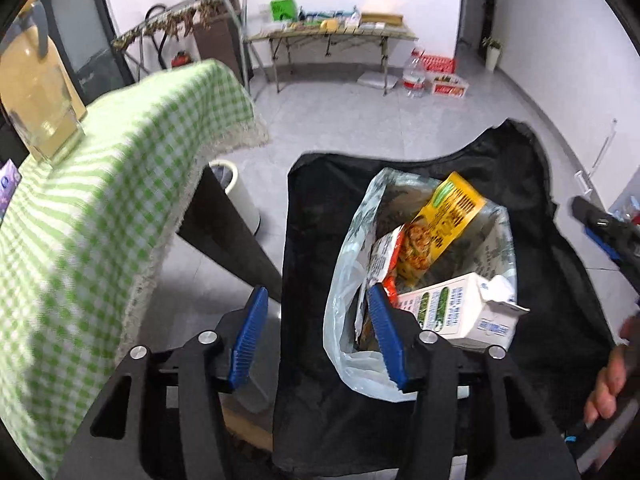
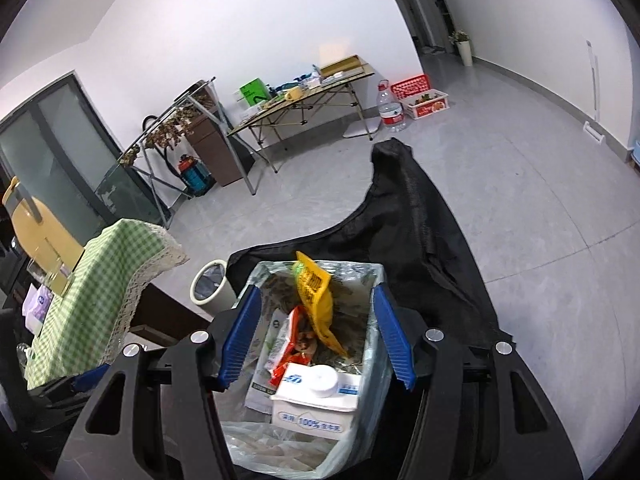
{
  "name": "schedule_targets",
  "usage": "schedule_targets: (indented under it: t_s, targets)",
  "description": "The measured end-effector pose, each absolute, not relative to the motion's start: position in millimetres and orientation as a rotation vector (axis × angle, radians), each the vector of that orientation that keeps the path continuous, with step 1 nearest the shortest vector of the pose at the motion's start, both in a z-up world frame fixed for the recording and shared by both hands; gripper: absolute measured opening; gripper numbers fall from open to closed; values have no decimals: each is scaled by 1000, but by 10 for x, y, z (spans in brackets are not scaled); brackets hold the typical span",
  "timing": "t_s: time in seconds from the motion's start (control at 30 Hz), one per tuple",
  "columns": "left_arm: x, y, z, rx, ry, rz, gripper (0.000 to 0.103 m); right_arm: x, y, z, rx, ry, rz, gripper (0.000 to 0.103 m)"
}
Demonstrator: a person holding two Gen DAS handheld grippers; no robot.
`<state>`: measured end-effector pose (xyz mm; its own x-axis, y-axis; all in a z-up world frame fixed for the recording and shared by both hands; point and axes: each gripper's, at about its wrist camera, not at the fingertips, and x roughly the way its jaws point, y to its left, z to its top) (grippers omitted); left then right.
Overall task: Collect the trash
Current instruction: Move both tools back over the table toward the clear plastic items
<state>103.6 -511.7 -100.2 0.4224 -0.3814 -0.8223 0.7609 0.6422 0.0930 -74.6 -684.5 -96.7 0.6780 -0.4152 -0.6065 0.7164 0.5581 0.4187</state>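
A pale printed plastic trash bag (image 1: 348, 280) stands open on a black fabric chair seat (image 1: 316, 208). In it lie a white milk carton (image 1: 452, 312), a yellow snack packet (image 1: 444, 216) and a red-and-white wrapper (image 1: 384, 256). My left gripper (image 1: 316, 332) is open and empty, its right finger at the bag's near rim. In the right wrist view the bag (image 2: 372, 360) sits between my open right gripper's (image 2: 316, 340) fingers, with the carton (image 2: 316, 396), the yellow packet (image 2: 316, 292) and the red wrapper (image 2: 292, 352) below. The right gripper holds nothing.
A table with a green checked cloth (image 1: 100, 200) stands to the left, with a glass jug (image 1: 36, 92) on it. A small white bin (image 2: 210, 284) stands on the floor beside the chair. A folding table (image 2: 304, 104), a drying rack (image 2: 172, 132) and a water bottle (image 2: 390, 108) stand by the far wall.
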Motion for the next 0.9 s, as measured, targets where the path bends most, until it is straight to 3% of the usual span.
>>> schedule_targets:
  t_s: [0.2,0.33,0.5,0.9]
  targets:
    - [1043,-4760,-663,407,825,-755,60,-561,-6660,-790,648,473,-651,57]
    - [1031,-4501,-468,323,773,-755,71,-428,-6478,-614,603,461,-610,57]
    - [1022,-4126,-208,252,702,-731,73,-251,-6213,-382,531,448,-551,57]
    - [930,-2446,610,38,471,-459,84,219,-5386,89,350,419,-366,60]
